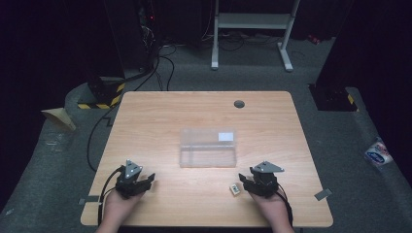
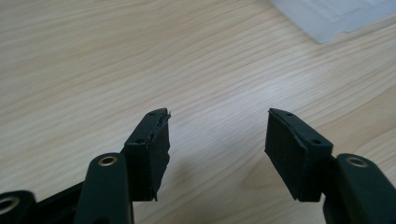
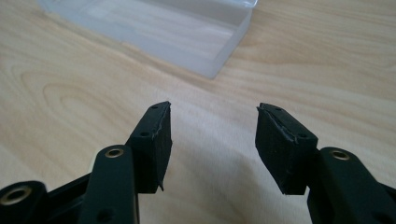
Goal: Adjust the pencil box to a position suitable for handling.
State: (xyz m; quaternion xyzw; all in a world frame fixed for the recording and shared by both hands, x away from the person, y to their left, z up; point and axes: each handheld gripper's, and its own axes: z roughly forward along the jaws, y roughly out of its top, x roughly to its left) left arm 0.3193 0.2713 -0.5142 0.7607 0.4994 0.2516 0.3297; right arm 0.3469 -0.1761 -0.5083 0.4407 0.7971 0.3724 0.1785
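The left gripper (image 1: 145, 180) rests on the wooden table (image 1: 160, 121) near its front edge, jaws spread with nothing between them. The right gripper (image 1: 247, 182) lies likewise, jaws parted and empty, just beside a small pale block (image 1: 235, 189). Between and beyond them sits a clear plastic box (image 1: 208, 147), rectangular, white-labelled; its contents cannot be made out.

High view looks down; gripper views skim the table (image 1: 160, 111) closely.
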